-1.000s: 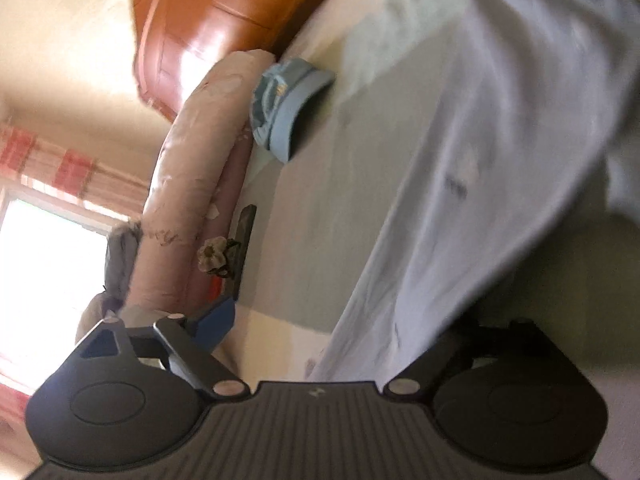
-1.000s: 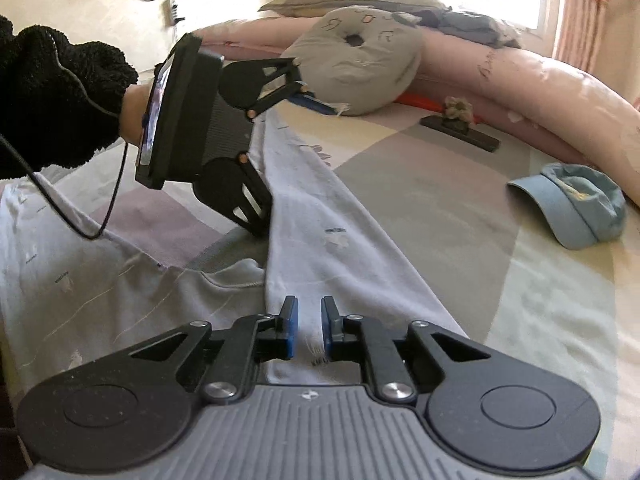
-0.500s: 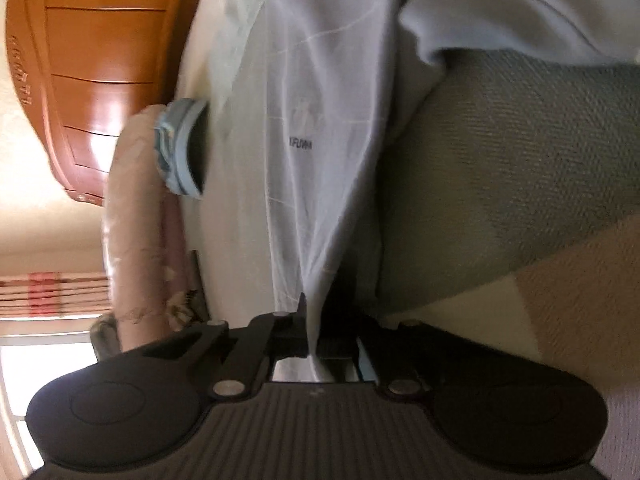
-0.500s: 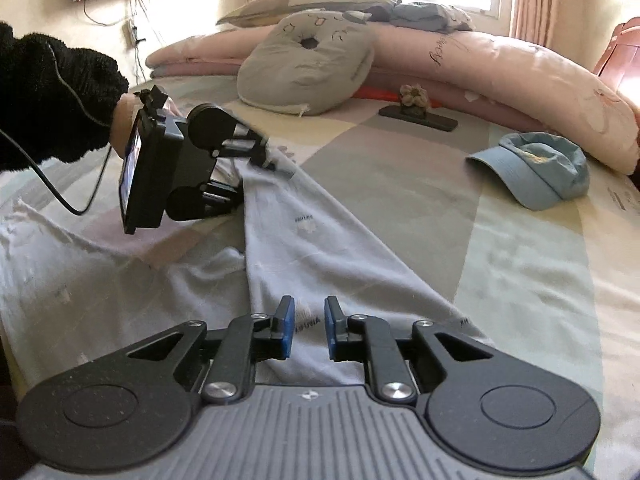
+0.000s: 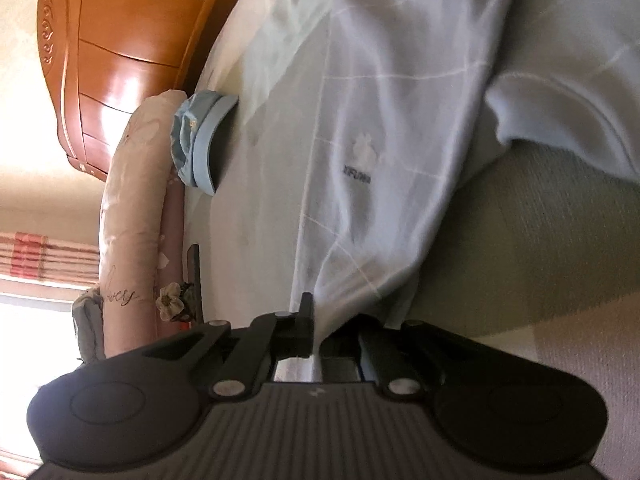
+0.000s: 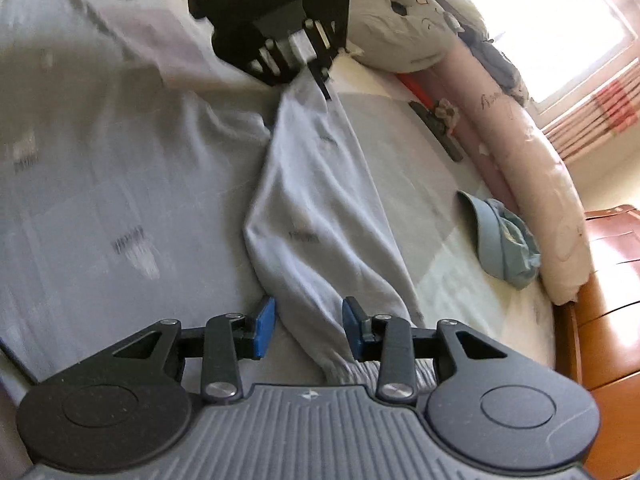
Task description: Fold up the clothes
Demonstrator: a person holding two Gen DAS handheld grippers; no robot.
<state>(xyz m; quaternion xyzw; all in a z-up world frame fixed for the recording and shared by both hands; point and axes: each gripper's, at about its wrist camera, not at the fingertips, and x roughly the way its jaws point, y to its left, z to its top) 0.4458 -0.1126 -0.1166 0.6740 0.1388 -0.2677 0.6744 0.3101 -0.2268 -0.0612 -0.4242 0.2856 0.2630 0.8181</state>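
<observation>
A pale grey-blue long-sleeved top (image 6: 100,160) lies spread on the bed, its sleeve (image 6: 312,208) running towards me. My left gripper (image 5: 314,320) is shut on a fold of that fabric (image 5: 380,160). The right wrist view shows it at the sleeve's far end (image 6: 318,76). My right gripper (image 6: 310,328) hangs over the cuff end of the sleeve. Its jaws are opening, and the sleeve lies between the blue pads (image 6: 266,330) without being pinched.
A light blue cap (image 6: 504,240) lies on the bedspread to the right. Behind it run a long pink bolster (image 6: 540,168) and a wooden headboard (image 6: 608,280). A grey cushion (image 6: 400,32) and a flat black object (image 6: 440,128) sit at the back.
The left gripper went from open to shut on the top's fabric and rolled. The right gripper rolled, dropped closer to the sleeve, and its jaws widened around the cuff end.
</observation>
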